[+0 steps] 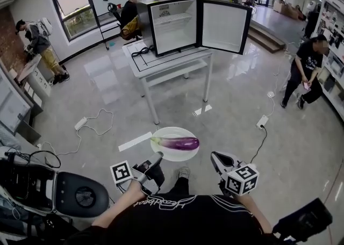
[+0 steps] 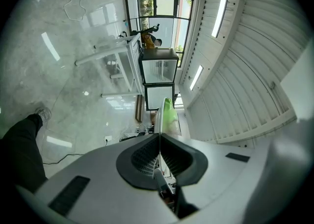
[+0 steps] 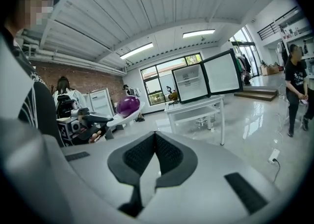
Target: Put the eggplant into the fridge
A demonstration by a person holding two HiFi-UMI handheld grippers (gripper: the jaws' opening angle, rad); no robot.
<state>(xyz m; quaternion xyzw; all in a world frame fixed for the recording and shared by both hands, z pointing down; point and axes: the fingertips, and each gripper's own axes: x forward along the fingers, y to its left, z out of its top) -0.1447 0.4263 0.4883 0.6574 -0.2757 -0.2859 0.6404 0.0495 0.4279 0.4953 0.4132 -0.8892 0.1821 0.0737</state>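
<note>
Overhead, eggplant (image 1: pixel 180 143) whole on plate (image 1: pixel 171 155), edge-on inside left claw (image 2: pixel 158 137).

The right gripper's (image 3: pixel 155 135) fingers (image 3: pixel 141 153) meet, empty. Beyond, an eggplant (image 3: pixel 128 105) lies on a plate (image 3: pixel 121 118); the open fridge (image 3: pixel 191 83) tops the surface (image 3: pixel 196 106).

In the left gripper view the plate (image 2: pixel 158 116) stands edge-on and hides the eggplant (image 2: pixel 168 110), all but its green stalk. The fridge (image 1: pixel 174 26) shelves are too small to make out.
</note>
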